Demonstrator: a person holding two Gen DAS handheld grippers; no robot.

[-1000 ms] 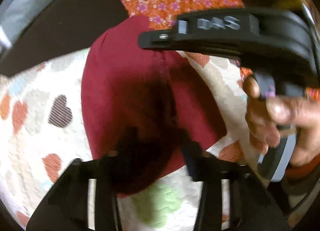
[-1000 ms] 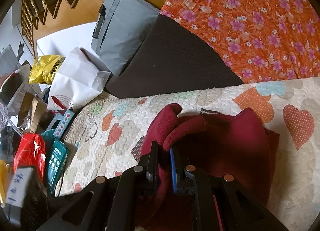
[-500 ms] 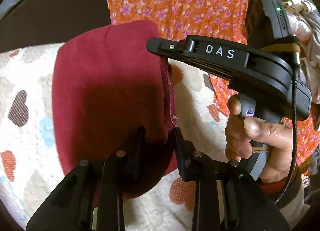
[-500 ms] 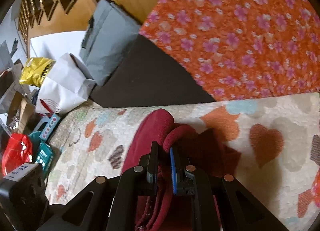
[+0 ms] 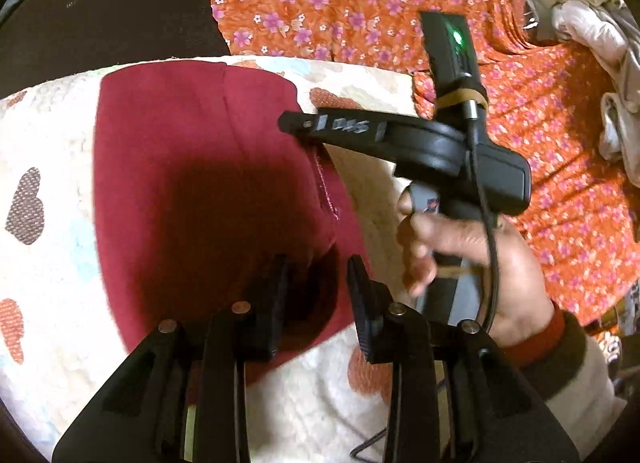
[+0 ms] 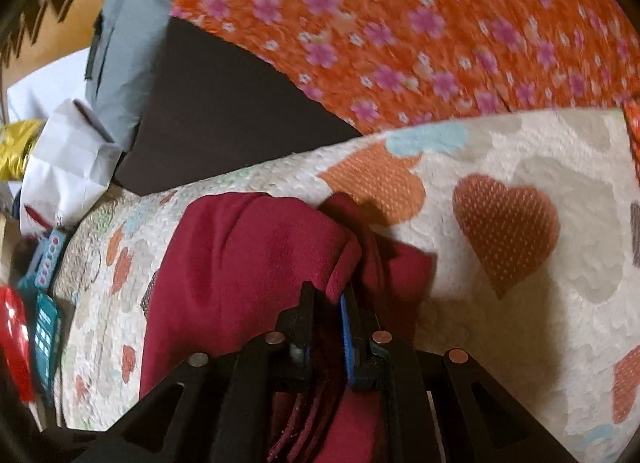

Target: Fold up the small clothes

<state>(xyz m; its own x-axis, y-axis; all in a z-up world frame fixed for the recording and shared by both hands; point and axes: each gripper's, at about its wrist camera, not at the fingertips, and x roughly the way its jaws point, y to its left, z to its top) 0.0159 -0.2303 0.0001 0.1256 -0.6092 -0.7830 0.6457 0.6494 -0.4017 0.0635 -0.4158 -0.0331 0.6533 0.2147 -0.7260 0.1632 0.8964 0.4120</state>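
A dark red fleece garment [image 5: 192, 167] lies folded over on the heart-patterned quilt [image 5: 52, 295], its right edge doubled and bunched.

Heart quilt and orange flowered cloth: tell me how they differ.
The heart quilt is cream with large hearts in orange, blue and brown; the orange flowered cloth is bright orange with small pink and white flowers. The quilt looks thick and bumpy; the flowered cloth looks thin and finely crinkled. The maroon garment lies on the quilt, none of it on the flowered cloth. Both are spread-out patterned fabrics, side by side.
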